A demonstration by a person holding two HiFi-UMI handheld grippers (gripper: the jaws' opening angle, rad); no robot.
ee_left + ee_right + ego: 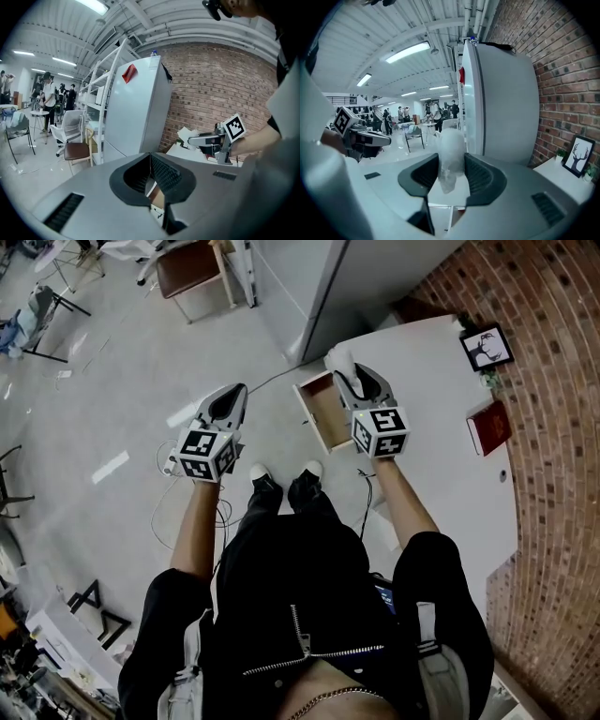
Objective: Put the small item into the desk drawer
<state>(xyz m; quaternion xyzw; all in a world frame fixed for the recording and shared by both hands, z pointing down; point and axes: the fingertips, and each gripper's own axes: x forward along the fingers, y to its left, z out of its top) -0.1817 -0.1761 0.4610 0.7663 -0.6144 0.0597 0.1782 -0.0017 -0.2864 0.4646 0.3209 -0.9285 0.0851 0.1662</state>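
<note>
The right gripper (354, 379) clamps the white, crumpled small item (449, 154); the open brown-lined desk drawer (325, 418) lies at its 7 o'clock. The left gripper (151, 158) is closed and empty.

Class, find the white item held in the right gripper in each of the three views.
Head view: item, upper centre, at the right gripper tip.
Left gripper view: item, right of centre.
Right gripper view: item, centre, between the jaws.
Shared landmark: brick wall.
</note>
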